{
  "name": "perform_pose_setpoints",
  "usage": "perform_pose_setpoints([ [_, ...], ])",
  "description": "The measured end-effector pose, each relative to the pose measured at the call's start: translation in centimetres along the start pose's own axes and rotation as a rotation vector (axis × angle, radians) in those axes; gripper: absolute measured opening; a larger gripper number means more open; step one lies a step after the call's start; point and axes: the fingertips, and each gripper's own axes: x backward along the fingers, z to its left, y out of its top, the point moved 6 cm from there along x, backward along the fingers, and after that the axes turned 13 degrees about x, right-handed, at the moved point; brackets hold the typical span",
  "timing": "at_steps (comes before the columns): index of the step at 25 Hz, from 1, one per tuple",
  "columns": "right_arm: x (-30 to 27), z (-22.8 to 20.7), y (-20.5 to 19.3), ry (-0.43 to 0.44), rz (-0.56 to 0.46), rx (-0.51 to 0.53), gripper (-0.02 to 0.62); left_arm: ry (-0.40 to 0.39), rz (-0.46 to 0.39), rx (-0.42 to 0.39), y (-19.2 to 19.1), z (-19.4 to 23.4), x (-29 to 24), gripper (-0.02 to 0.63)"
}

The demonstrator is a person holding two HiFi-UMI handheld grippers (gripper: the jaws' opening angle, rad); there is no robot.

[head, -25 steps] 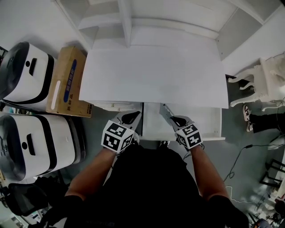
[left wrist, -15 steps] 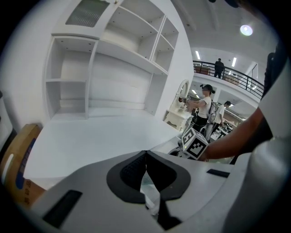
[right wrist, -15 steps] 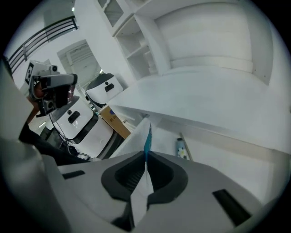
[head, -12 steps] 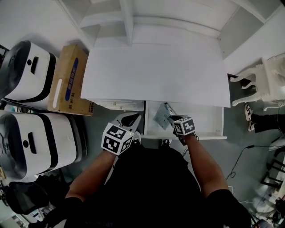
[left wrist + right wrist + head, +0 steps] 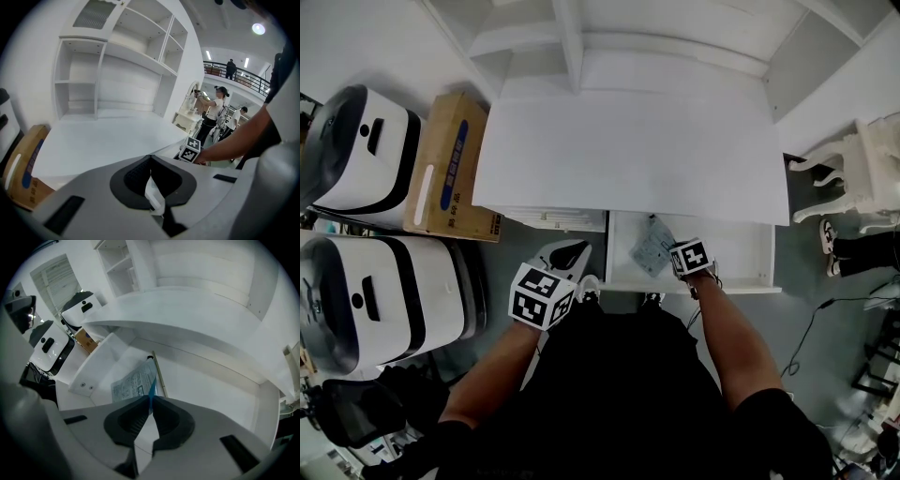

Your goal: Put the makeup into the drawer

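Note:
The makeup is a flat printed packet with a blue edge. It hangs low inside the open white drawer under the desk's right half. My right gripper is shut on the packet's near edge and points steeply down. In the right gripper view the packet sticks out past the jaws over the drawer floor, and the right gripper pinches its blue edge. My left gripper hovers outside the drawer's left front corner. In the left gripper view a small white piece sits between the jaws of the left gripper.
The white desk top spans the middle, with open shelves behind it. A cardboard box and two white machines stand on the floor at the left. A white carved stool stands at the right. People stand far off.
My right gripper has sunk and moved forward into the drawer with the packet, which now hangs lower and flatter. The left gripper has stayed in place.

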Motion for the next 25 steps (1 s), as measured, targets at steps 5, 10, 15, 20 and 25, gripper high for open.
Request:
perform_pose_setpoints([
  [5, -0.3, -0.1, 0.1, -0.006, 0.015, 0.020, 0.040, 0.005, -0.002, 0.004, 0.0, 0.0, 0.2, 0.011],
  [10, -0.6, -0.5, 0.2, -0.035, 0.035, 0.030, 0.041, -0.004, 0.000, 0.001, -0.1, 0.2, 0.2, 0.011],
  [15, 0.1, -0.9, 0.4, -0.064, 0.014, -0.016, 0.068, -0.017, 0.000, -0.003, -0.1, 0.7, 0.3, 0.011],
  [20, 2.3, -0.3, 1.6, -0.102, -0.070, -0.032, 0.069, -0.039, -0.004, -0.015, 0.2, 1.1, 0.5, 0.011],
  [25, 5.6, 1.6, 3.1, -0.123, -0.215, -0.102, 0.069, -0.073, 0.001, -0.042, 0.6, 1.4, 0.6, 0.011],
])
